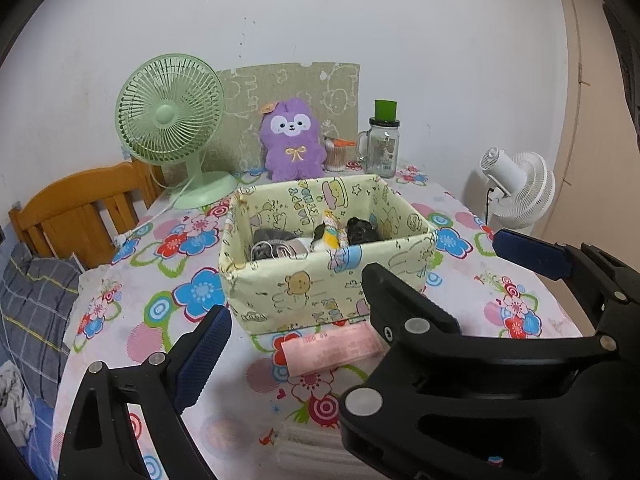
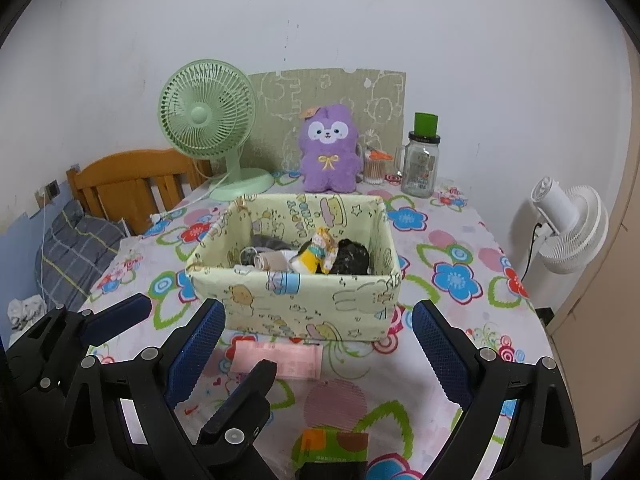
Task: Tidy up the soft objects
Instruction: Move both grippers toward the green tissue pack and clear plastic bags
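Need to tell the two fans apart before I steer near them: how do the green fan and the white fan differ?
The green fan stands on the table at the back left, beside the purple plush; the white fan stands off the table, to its right. The green fan shows its grille front toward the cameras; the white fan is turned away, showing its motor housing. Both have round grilles and a trailing cord.

The near wall of the fabric storage box [image 1: 320, 292] hides the lower parts of the rolled socks [image 2: 272, 260] and the dark bundle [image 2: 352, 258] inside. At 6 o'clock, the right gripper [image 1: 430, 258] covers one end of the pink packet [image 1: 332, 350]. A green package [image 2: 332, 454] is cut off by the right wrist view's bottom edge. Print on the glass jar [image 1: 380, 148] at 1 o'clock is too small to read.
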Available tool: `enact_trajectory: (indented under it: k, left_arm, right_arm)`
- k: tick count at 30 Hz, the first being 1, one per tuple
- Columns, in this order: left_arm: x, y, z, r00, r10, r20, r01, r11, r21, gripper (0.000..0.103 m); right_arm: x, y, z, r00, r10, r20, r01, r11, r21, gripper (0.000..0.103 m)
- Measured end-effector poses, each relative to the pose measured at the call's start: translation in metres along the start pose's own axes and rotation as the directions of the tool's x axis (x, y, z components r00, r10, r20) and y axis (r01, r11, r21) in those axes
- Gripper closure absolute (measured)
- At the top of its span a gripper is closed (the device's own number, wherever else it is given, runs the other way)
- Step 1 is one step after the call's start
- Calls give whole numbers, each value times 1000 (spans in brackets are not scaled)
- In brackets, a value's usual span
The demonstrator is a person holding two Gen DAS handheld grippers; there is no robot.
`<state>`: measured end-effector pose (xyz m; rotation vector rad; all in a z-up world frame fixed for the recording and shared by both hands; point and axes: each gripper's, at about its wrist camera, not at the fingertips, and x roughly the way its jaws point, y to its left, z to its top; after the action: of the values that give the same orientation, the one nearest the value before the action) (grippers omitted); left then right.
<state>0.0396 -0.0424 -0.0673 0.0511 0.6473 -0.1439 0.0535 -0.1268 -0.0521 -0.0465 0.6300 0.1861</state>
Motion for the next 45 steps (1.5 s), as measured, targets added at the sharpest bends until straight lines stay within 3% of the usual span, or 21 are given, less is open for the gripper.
enact_trajectory:
  k: [28, 45]
  left_arm:
    - [21, -4, -52, 994, -59, -92, 59, 998, 0, 4]
    - [34, -5, -69, 987, -78, -142, 77, 997, -8, 2]
  right_arm:
    - [18, -4, -58, 992, -26, -121, 33, 998, 58, 7]
    - [30, -4, -76, 983, -47, -180, 59, 996, 62, 6]
